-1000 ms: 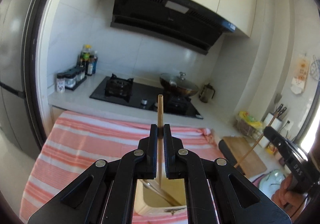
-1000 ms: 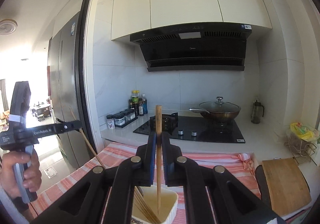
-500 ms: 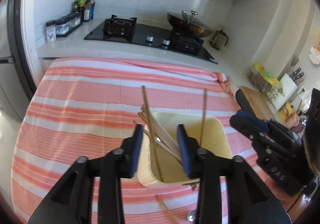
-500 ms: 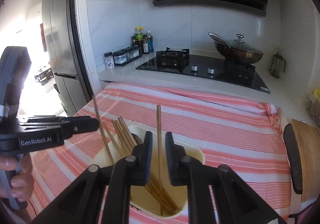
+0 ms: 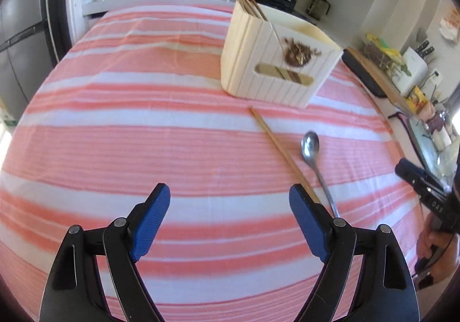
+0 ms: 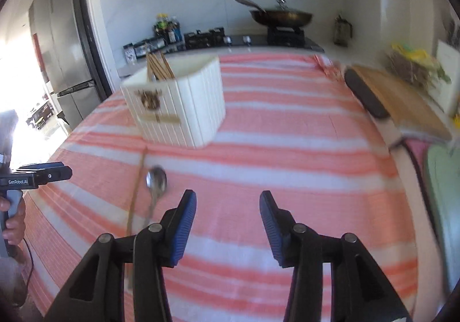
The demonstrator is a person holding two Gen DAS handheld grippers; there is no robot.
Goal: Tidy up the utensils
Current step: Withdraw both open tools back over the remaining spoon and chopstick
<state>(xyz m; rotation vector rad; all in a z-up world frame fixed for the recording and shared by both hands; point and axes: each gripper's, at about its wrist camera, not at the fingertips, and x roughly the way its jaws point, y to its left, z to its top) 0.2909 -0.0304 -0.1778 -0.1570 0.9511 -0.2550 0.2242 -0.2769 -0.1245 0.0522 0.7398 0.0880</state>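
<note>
Near the surface's (image 5: 115,149) middle, a chopstick (image 5: 283,153) and spoon (image 5: 312,153) are laid beside the utensil holder (image 5: 273,63); left gripper (image 5: 230,221) and right gripper (image 6: 228,224) are held released, empty.

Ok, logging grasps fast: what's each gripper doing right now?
Left gripper: open, holding nothing.
Right gripper: open, holding nothing.

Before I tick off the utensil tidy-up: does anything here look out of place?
Yes. One chopstick and a metal spoon lie loose on the striped cloth, just in front of the cream holder, where the other chopsticks already stand. Both grippers, left and right, are open and empty.
</note>
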